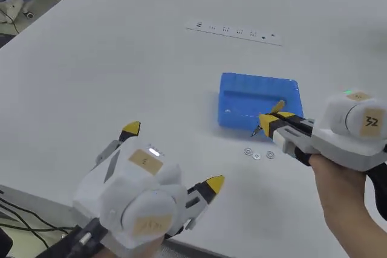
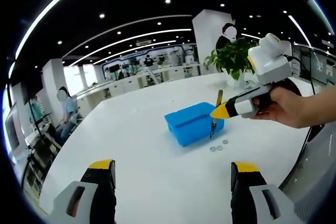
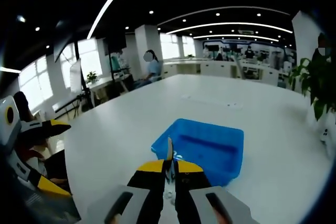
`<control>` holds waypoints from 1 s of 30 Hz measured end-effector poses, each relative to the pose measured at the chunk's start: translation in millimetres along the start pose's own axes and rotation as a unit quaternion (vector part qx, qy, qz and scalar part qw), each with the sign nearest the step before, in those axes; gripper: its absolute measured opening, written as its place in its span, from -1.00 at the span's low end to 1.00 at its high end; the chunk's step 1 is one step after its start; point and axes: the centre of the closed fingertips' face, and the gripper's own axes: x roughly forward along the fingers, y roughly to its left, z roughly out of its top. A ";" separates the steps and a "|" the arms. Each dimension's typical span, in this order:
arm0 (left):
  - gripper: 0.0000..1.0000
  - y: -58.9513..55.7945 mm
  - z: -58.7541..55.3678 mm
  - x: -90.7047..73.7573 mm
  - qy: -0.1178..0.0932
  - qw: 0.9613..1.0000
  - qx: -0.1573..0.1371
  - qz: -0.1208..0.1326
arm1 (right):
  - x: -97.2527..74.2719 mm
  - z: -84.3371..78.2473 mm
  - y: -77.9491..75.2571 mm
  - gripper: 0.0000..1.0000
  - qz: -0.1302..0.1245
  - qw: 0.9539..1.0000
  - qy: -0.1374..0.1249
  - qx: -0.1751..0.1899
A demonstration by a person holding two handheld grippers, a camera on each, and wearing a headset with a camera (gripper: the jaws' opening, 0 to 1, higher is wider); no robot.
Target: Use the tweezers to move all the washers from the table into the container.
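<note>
Fingertips on the right gripper are pressed together on the tweezers in the head view. The thin tip of the tweezers points down by the near wall of the blue container. Three washers lie flat on the white table. They are close together, just in front of the container but not touching it. The left gripper hangs over the table, well apart from the washers. Its two fingers are wide apart with nothing between them.

From the left gripper view, its own two fingers stand far apart and hold nothing. Across the table the right gripper holds the tweezers almost upright. The tip is just above the washers, beside the container. I cannot tell if the tip touches one.

From the right gripper view, the two fingers are squeezed tight on the tweezers, and the container sits just past them.

The washers look small, thin, hard and very light — and likely slippery, since they seem to be smooth metal lying flat. I think the best hold is on the rim — one tweezer tip in the hole, the other outside the edge. A soft squeeze should do. Too hard, and a washer may flip away.
</note>
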 end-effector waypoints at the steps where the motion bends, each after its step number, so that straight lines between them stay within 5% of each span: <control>1: 0.86 -0.3 0.1 0.0 0.000 1.000 0.001 -0.001 | 1.3 -2.7 0.0 -0.95 0.001 1.000 0.003 0.003; 10: 0.85 1.1 0.9 0.9 -0.001 1.000 0.001 0.003 | 8.5 -15.4 2.2 -0.95 0.006 1.000 0.020 0.004; 17: 0.85 2.4 0.2 2.0 0.001 1.000 0.001 0.006 | 12.2 -24.6 3.3 -0.94 0.004 0.999 0.038 -0.032; 20: 0.84 2.4 -0.4 2.4 0.002 1.000 0.002 0.006 | 10.9 -26.7 2.1 -0.94 -0.003 0.997 0.037 -0.074; 30: 0.84 2.0 -0.9 2.3 0.003 1.000 0.003 0.005 | 14.0 -26.7 2.8 -0.94 0.005 0.998 0.033 -0.059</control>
